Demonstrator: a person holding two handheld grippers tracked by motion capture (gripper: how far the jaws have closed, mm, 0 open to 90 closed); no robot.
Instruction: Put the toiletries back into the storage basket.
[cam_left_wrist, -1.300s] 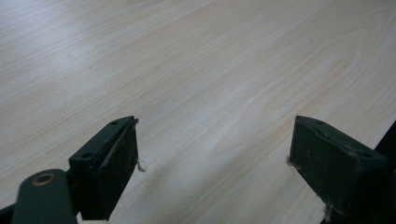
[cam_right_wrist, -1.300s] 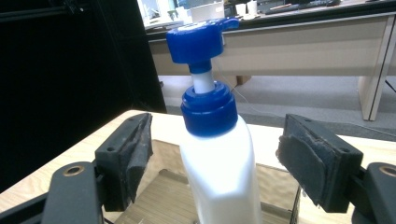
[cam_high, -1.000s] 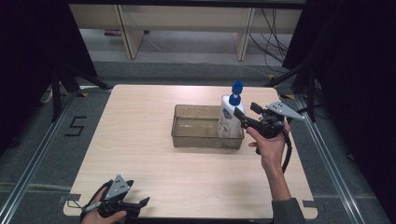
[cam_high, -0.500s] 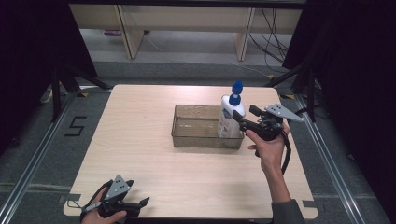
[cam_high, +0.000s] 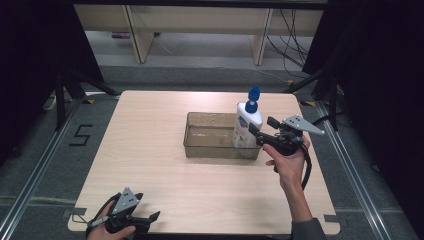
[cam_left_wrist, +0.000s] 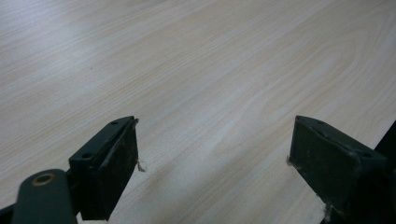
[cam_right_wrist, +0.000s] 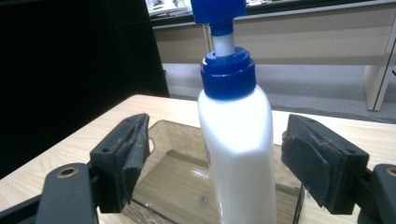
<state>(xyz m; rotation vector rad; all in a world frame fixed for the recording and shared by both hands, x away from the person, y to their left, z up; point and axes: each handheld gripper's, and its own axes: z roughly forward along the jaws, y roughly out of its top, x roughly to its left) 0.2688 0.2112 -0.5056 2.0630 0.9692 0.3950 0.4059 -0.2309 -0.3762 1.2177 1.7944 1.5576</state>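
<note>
A white pump bottle (cam_high: 247, 125) with a blue cap stands upright in the right end of a clear rectangular bin (cam_high: 210, 148) on the wooden table (cam_high: 150, 130). My right gripper (cam_high: 262, 128) is just right of it and open. In the right gripper view the bottle (cam_right_wrist: 236, 140) stands between the two pads, and neither pad touches it; the bin (cam_right_wrist: 177, 177) lies behind it. My left gripper (cam_high: 150, 220) rests at the table's near left corner. It is open over bare wood (cam_left_wrist: 210, 70), with nothing between the jaws of the left gripper (cam_left_wrist: 215, 154).
Wooden shelving (cam_high: 200, 25) stands on the floor beyond the table's far edge. A floor marking "5" (cam_high: 81, 135) lies left of the table. Dark curtains flank both sides. Cables (cam_high: 295, 35) run along the floor at the back right.
My right gripper has drawn back slightly toward the person, away from the bottle. The bottle stays upright in the bin. The left gripper has not moved.
</note>
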